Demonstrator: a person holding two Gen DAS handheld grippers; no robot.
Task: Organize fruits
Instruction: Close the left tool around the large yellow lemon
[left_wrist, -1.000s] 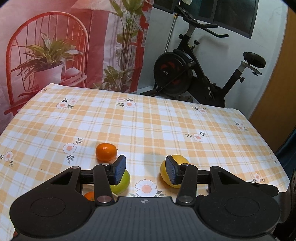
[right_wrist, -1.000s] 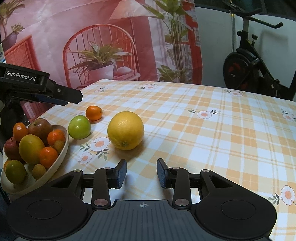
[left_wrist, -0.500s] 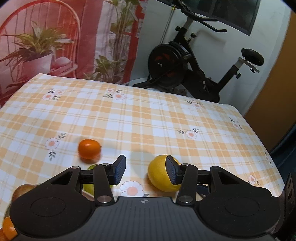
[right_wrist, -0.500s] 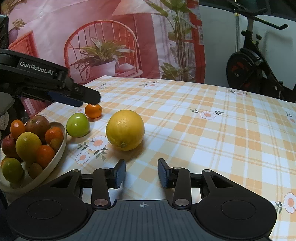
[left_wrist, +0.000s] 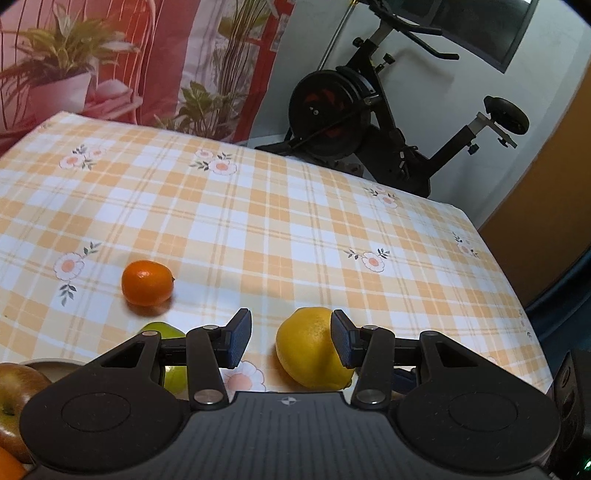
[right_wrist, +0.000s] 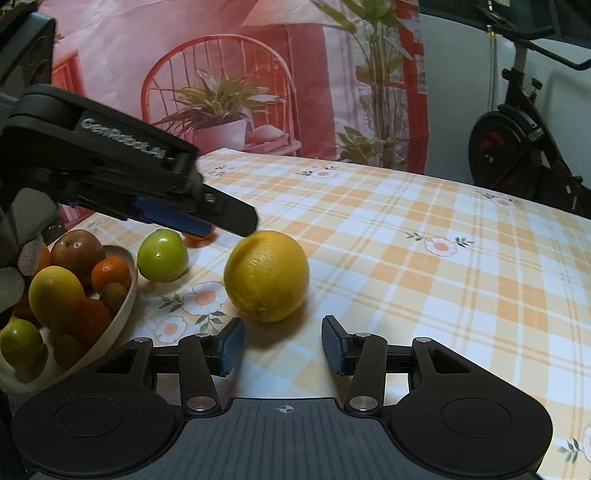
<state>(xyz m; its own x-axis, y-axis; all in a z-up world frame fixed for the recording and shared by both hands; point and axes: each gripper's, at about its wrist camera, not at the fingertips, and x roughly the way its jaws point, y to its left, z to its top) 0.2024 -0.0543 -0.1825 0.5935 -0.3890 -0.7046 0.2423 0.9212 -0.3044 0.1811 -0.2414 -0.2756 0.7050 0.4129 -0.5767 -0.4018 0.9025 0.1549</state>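
- The big yellow lemon (right_wrist: 266, 275) is sitting loose on the tabletop (right_wrist: 424, 280), just in front of the right claw (right_wrist: 282, 345) and not yet between its pads.
- The right claw's jaws are opening right now, with nothing between them; the lemon is looking wider than the gap, so closing early could be nudging it away instead of catching it.
- The left claw (left_wrist: 291, 338) is hanging partly open and empty above the same lemon, one pad overlapping it in the left wrist view; whether it is touching, I cannot tell.
- Two claws are crowding one round fruit: I'm judging a real chance of them knocking together or bumping the lemon into a roll.
- A rolling lemon could be heading into the green apple (right_wrist: 162, 254) just beside it, or towards the small orange fruit (left_wrist: 147, 282) lying beyond.
- The bowl (right_wrist: 114, 325) at the left is already piled with fruit, so dropping the lemon on top could be sending pieces spilling over the rim.
- The tabletop is wearing a smooth-looking orange-and-white checked cloth with daisies, likely offering little to stop a roll.
- Behind it, a red-pink backdrop (right_wrist: 229, 74) printed with a chair and potted plants is hanging, and a black exercise bike (left_wrist: 388, 122) is standing by the white wall.
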